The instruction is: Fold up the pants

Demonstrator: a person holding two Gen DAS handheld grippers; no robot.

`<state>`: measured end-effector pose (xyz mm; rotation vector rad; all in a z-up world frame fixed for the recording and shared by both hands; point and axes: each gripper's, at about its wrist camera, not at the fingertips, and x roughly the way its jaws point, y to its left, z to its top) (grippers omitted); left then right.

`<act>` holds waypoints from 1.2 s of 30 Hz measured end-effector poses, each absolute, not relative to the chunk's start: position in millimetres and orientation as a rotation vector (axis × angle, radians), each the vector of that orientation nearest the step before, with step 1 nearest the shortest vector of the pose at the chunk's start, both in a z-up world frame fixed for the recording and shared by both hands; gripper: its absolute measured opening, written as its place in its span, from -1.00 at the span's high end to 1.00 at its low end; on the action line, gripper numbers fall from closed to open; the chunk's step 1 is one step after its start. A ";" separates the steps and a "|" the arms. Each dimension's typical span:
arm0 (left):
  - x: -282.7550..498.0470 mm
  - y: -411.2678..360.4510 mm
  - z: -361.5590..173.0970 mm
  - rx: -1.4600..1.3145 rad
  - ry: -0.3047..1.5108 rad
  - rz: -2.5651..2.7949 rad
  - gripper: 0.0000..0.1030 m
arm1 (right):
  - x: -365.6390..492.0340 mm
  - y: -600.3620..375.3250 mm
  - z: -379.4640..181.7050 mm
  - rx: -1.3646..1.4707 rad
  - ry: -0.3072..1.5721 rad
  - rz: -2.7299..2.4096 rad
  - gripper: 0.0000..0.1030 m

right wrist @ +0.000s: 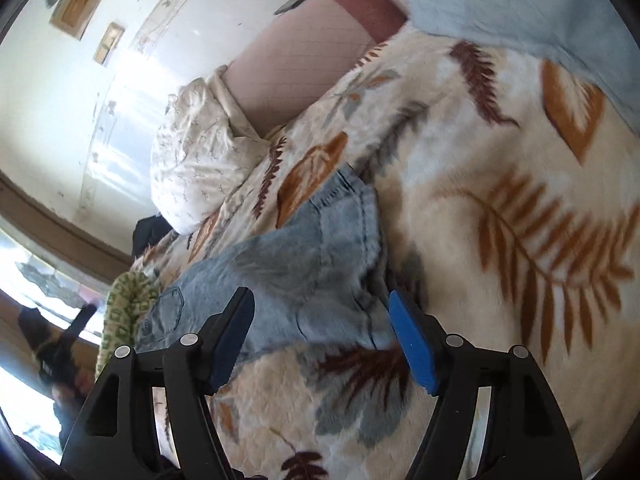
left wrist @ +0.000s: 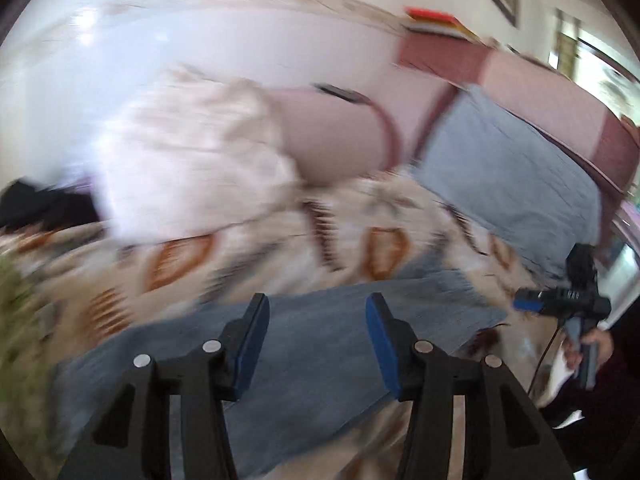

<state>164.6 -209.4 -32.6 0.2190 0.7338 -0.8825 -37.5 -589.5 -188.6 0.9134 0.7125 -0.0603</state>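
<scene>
Light blue denim pants (left wrist: 320, 344) lie on a cream blanket with a leaf print (left wrist: 280, 248). In the right wrist view the pants (right wrist: 296, 272) lie bunched, with a back pocket (right wrist: 164, 316) showing at the left. My left gripper (left wrist: 318, 344) is open and empty, just above the denim. My right gripper (right wrist: 320, 344) is open and empty, over the near edge of the pants. The right gripper also shows in the left wrist view (left wrist: 560, 304) at the right, held in a hand. The left view is blurred.
A white patterned pillow (right wrist: 196, 160) and a pink headboard cushion (right wrist: 296, 68) lie at the bed's head. A blue-grey pillow (left wrist: 512, 184) lies at the far right. A green patterned cloth (right wrist: 124, 312) and a dark item (left wrist: 44, 204) lie at the bed's left edge.
</scene>
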 end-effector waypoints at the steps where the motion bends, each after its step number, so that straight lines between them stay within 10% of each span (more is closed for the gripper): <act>1: 169.0 -235.3 -37.6 0.256 0.744 -0.913 -0.03 | -45.5 -592.2 -195.8 0.965 0.703 -0.065 -0.36; 14: 152.5 -475.9 -129.9 0.639 0.954 -1.279 0.09 | -57.9 -601.2 -221.9 1.217 0.615 0.025 -0.37; 36: 151.4 -526.3 -187.8 0.919 1.008 -1.426 0.32 | -52.7 -587.2 -237.5 1.278 0.579 0.090 -0.25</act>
